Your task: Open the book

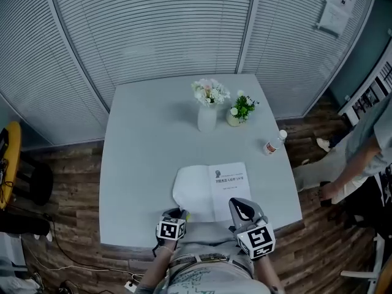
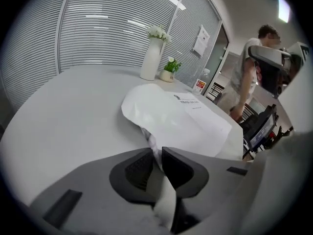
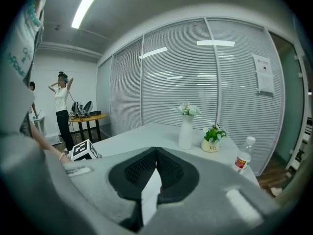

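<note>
A thin white book (image 1: 230,184) lies near the table's front edge, its printed title page facing up. Its cover leaf (image 1: 192,192) is lifted and curls over to the left. My left gripper (image 1: 182,214) is at that leaf's lower edge. In the left gripper view the leaf (image 2: 161,112) runs down between the jaws, and my left gripper (image 2: 156,153) is shut on it. My right gripper (image 1: 236,204) rests over the book's lower right corner. In the right gripper view my right gripper (image 3: 156,151) has its tips together, and white paper shows through the gap below them.
On the grey table (image 1: 141,158), a white vase of flowers (image 1: 207,116) and a small potted plant (image 1: 236,115) stand at the far side. A plastic bottle (image 1: 274,143) lies near the right edge. A person (image 1: 361,158) stands at the right, past the table.
</note>
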`<state>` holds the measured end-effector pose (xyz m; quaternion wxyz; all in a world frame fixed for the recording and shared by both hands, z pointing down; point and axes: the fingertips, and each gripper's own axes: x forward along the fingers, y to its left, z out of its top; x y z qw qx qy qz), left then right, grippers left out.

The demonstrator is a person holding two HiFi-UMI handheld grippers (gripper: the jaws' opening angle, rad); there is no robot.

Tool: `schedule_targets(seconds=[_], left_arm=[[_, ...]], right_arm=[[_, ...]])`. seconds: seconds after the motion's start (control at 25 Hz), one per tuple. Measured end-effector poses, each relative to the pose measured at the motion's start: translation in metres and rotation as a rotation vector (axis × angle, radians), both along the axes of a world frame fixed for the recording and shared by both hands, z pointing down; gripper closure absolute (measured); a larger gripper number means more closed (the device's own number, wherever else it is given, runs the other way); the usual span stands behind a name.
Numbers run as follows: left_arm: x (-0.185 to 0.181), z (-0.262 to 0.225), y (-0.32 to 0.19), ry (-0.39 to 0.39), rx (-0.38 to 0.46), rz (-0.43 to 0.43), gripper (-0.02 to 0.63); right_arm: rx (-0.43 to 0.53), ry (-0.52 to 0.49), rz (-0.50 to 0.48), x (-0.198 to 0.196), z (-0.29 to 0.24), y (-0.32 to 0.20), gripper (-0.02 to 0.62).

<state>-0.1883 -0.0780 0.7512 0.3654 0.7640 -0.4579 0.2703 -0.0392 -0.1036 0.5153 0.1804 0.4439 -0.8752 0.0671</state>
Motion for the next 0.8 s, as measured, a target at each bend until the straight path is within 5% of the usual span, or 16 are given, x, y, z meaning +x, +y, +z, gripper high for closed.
schedule_targets(seconds=[0.8], left_arm=[[0.0, -0.001, 0.0, 0.01, -0.038, -0.023, 0.545]], right_arm=[[0.01, -0.027, 0.005, 0.029, -0.006, -0.016, 0.592]])
